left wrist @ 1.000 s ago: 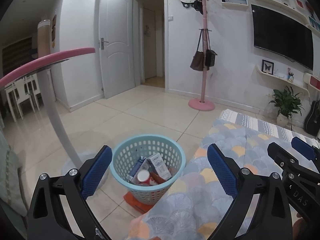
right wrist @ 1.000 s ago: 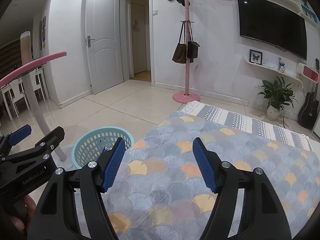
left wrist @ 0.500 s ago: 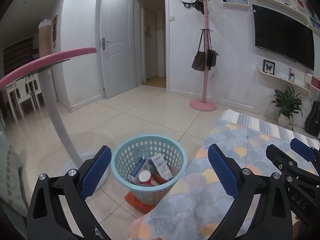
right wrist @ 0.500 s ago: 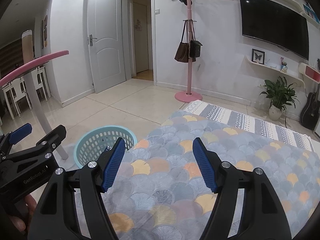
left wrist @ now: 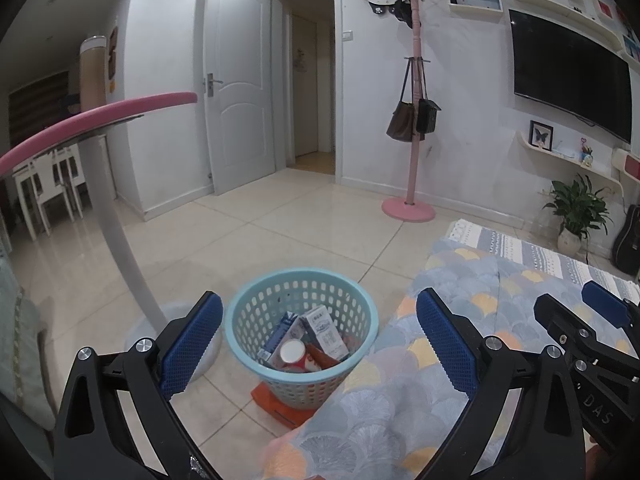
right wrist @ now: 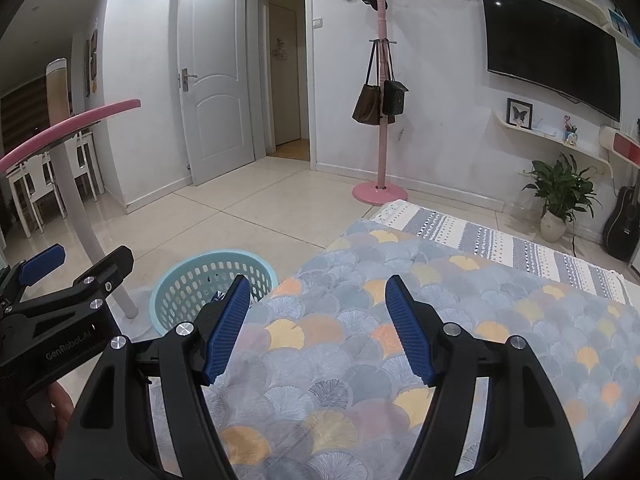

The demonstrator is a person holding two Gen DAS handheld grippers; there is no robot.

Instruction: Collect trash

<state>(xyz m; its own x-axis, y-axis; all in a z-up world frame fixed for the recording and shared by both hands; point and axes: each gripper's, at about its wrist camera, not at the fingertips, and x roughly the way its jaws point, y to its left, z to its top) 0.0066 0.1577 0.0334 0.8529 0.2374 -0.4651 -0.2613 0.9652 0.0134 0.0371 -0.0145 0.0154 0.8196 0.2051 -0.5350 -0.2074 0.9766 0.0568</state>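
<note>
A light blue plastic basket (left wrist: 256, 320) stands on the tiled floor on an orange base (left wrist: 276, 404). It holds milk cartons (left wrist: 324, 330), a red-and-white cup (left wrist: 294, 354) and other trash. My left gripper (left wrist: 318, 344) is open and empty, held above and in front of the basket. My right gripper (right wrist: 318, 330) is open and empty over the patterned bed cover (right wrist: 460, 320). The basket (right wrist: 192, 280) shows at the left of the right wrist view, partly hidden by a finger.
A pink-edged round table (left wrist: 96, 114) on a white leg (left wrist: 120, 240) stands left of the basket. The bed edge (left wrist: 384, 380) is right of it. A pink coat stand (left wrist: 410, 128) with bags, an open door, a TV, a plant and a guitar are along the far walls.
Both views have shifted slightly; the basket sits a little higher and nearer the centre in the left wrist view. Both grippers remain open and empty.
</note>
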